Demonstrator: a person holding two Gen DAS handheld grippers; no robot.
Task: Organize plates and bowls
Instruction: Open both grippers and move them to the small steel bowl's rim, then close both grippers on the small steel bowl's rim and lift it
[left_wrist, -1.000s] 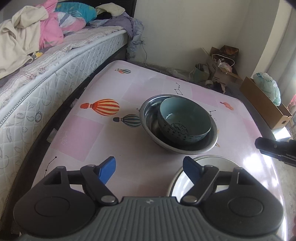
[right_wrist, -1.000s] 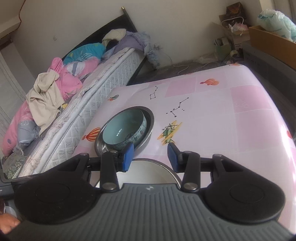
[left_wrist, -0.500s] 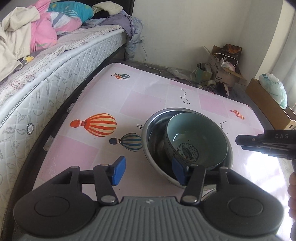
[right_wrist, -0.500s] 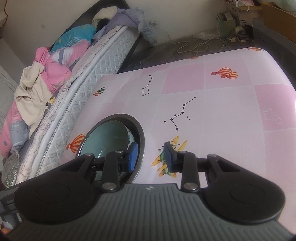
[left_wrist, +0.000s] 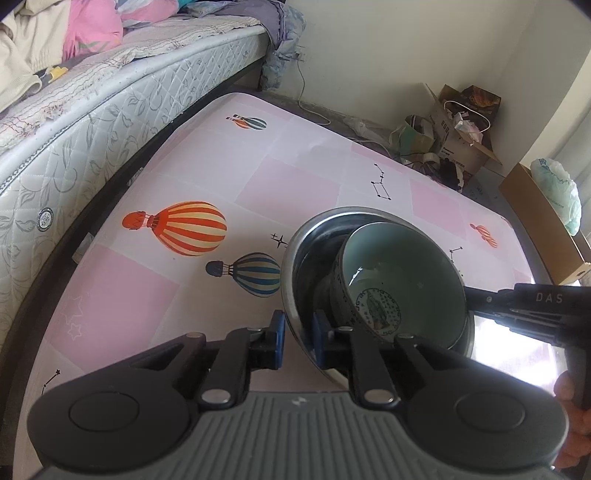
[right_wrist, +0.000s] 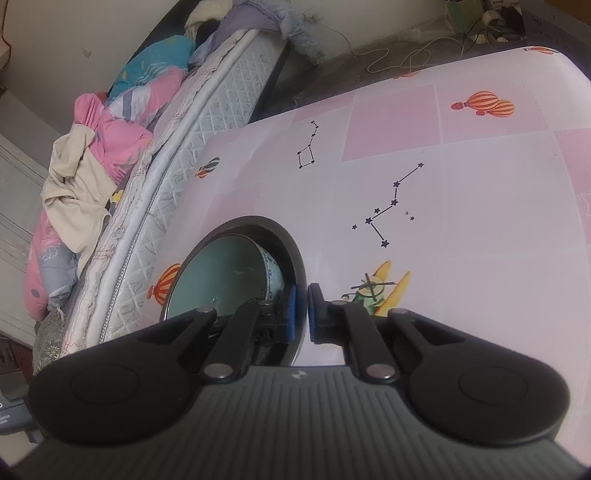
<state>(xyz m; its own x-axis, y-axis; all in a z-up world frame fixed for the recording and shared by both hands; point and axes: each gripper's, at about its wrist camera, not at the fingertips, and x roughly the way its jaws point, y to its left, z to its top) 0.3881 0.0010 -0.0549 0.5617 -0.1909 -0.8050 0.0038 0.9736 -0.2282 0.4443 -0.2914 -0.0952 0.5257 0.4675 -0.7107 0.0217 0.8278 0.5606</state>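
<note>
Now left hand-held gripper (left_wrist: 298, 334) and right hand-held gripper (right_wrist: 300, 314), jaws just closing, each pinch steel bowl (left_wrist: 295, 266) rim.

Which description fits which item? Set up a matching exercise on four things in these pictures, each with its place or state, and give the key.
Items:
1. steel bowl
2. teal bowl
3. left gripper
4. right gripper

Descriptions:
A. sits inside another bowl
B. shut on the steel rim, on the side away from the bed
C. stands on the pink tablecloth, gripped at two places on its rim
D. shut on the steel rim next to the blue-striped balloon print

Pairs: 1-C, 2-A, 3-D, 4-B
</note>
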